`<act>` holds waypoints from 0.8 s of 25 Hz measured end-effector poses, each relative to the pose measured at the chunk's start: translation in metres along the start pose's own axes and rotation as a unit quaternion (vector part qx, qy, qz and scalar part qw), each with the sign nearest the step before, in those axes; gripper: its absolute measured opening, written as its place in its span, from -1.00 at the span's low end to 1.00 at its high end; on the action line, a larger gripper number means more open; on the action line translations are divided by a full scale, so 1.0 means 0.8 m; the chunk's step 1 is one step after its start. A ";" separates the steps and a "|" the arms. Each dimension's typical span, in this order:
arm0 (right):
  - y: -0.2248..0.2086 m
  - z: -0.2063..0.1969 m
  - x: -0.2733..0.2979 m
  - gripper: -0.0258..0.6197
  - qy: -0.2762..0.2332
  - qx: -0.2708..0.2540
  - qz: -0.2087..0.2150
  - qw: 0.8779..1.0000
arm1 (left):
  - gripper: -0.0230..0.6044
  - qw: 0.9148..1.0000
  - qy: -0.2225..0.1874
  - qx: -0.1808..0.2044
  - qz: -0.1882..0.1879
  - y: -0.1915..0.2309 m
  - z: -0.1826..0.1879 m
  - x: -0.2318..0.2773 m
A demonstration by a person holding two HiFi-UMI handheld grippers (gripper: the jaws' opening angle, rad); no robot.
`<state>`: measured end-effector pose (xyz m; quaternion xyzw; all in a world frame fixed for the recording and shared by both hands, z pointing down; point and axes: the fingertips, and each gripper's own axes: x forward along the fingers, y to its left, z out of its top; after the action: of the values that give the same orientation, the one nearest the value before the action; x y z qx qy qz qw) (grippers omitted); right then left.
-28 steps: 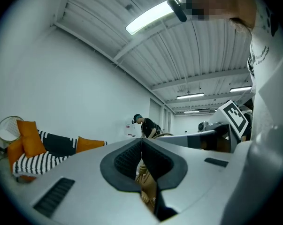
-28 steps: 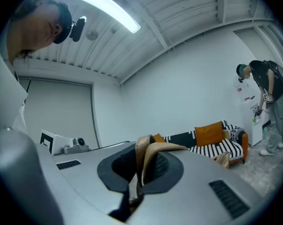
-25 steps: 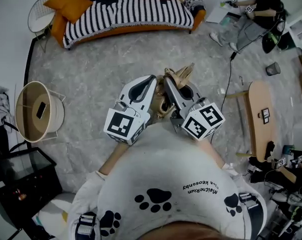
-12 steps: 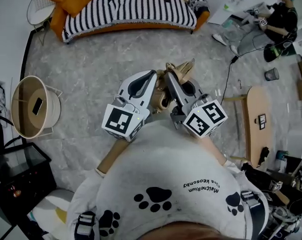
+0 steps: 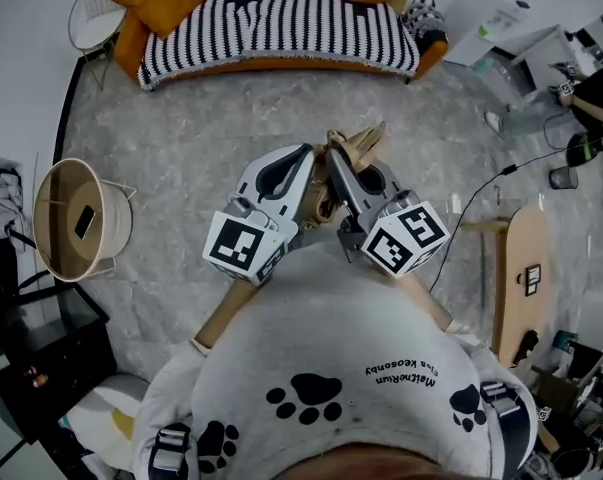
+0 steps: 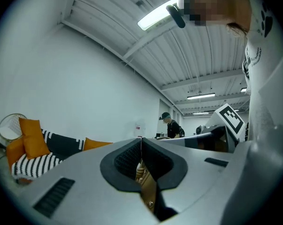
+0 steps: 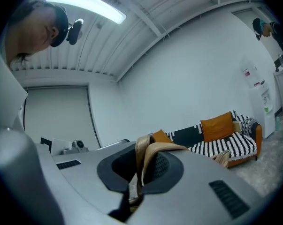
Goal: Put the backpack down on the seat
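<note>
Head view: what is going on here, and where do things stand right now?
A person holds a gripper in each hand. The left gripper and the right gripper are both shut on the tan backpack straps, held close in front of the body above the grey floor. The striped sofa lies ahead, apart from the grippers, so the put-down has not happened yet.

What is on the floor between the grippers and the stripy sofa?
Only bare grey floor, in the head view, from the left gripper and right gripper to the stripy sofa.
</note>
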<state>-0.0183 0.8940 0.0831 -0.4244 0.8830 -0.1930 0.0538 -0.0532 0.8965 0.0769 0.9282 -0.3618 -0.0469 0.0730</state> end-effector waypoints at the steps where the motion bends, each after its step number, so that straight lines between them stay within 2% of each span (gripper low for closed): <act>1: -0.014 0.007 0.011 -0.82 0.003 -0.003 0.000 1.000 | -0.86 1.000 -0.002 -0.003 0.003 0.011 0.002 0.016; 10: -0.141 0.066 0.070 -0.82 0.007 -0.020 0.001 1.000 | -0.86 1.000 -0.009 -0.002 0.023 0.070 0.011 0.154; 15: -0.200 0.087 0.078 -0.82 -0.001 -0.021 0.003 1.000 | -0.86 1.000 0.004 0.005 0.021 0.071 0.000 0.218; 20: -0.230 0.097 0.080 -0.82 -0.004 -0.015 -0.003 1.000 | -0.86 1.000 0.017 -0.004 0.014 0.066 -0.009 0.248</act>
<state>0.0954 0.7175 0.0870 -0.4288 0.8842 -0.1784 0.0508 0.0580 0.7245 0.0863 0.9234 -0.3735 -0.0312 0.0833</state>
